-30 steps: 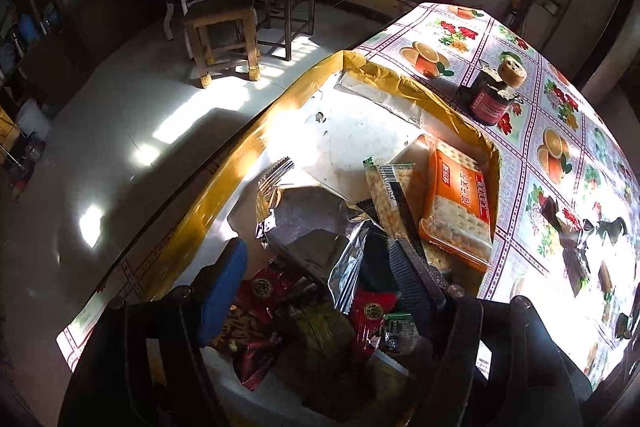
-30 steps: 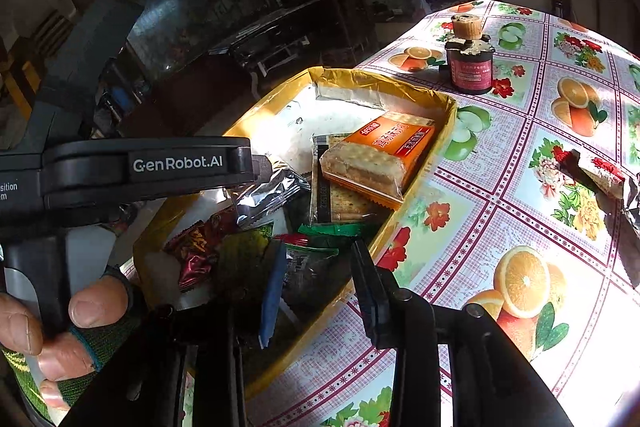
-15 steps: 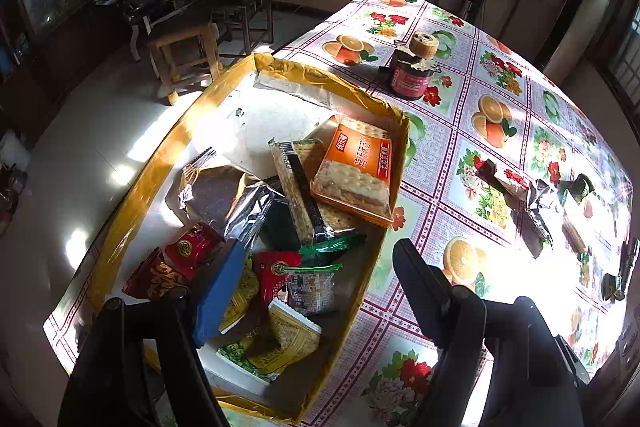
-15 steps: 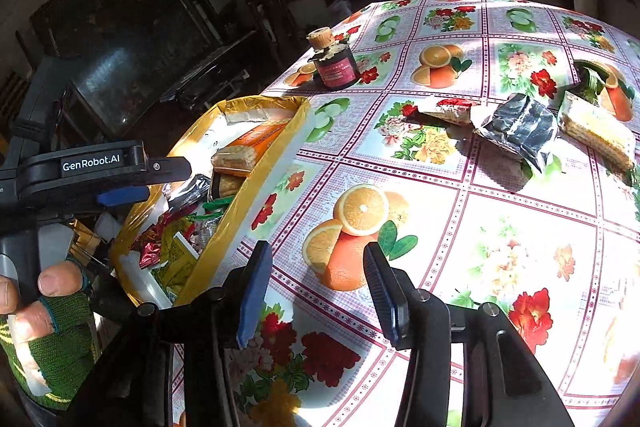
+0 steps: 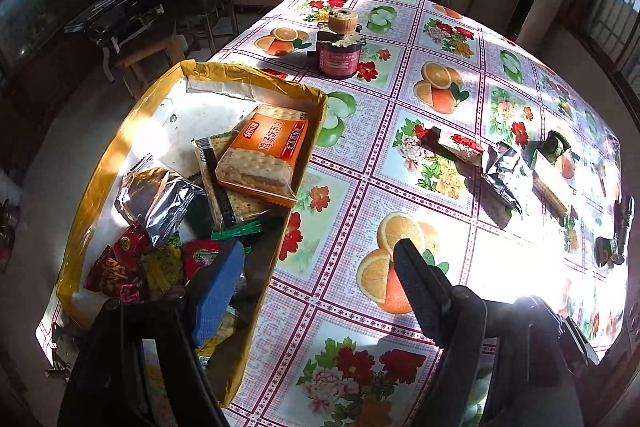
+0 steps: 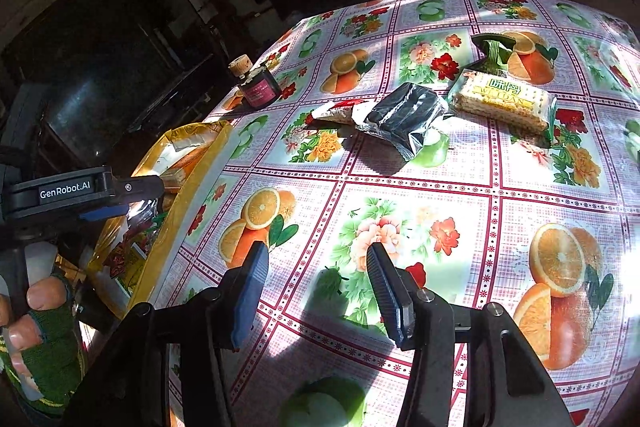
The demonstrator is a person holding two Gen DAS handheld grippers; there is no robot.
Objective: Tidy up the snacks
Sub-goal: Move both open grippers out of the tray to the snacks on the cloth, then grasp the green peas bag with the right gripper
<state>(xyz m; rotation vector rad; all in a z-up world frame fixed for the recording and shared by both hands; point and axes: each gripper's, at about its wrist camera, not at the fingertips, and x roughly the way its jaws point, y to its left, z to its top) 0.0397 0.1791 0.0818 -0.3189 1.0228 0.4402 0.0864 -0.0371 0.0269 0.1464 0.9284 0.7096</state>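
Note:
A yellow cardboard box (image 5: 100,163) at the table's left edge holds an orange cracker pack (image 5: 268,151), a silver pouch (image 5: 156,195) and several small red and green packets. Loose on the tablecloth lie a silver pouch (image 6: 404,119), a red-and-white packet (image 6: 336,111), a yellow-green wafer pack (image 6: 500,99) and a green packet (image 6: 494,53). My left gripper (image 5: 316,267) is open and empty over the box's right wall. My right gripper (image 6: 316,279) is open and empty above the cloth, short of the loose snacks. The left gripper (image 6: 120,195) also shows in the right wrist view.
A dark jar with a cork lid (image 5: 340,47) stands on the table beyond the box. A small dark object (image 5: 616,239) lies at the far right edge. The fruit-print tablecloth (image 6: 400,227) covers the table. A stool (image 5: 148,55) and dark furniture stand on the floor to the left.
Both grippers have swung right, away from over the box toward the loose snacks on the cloth. Both stayed open and empty.

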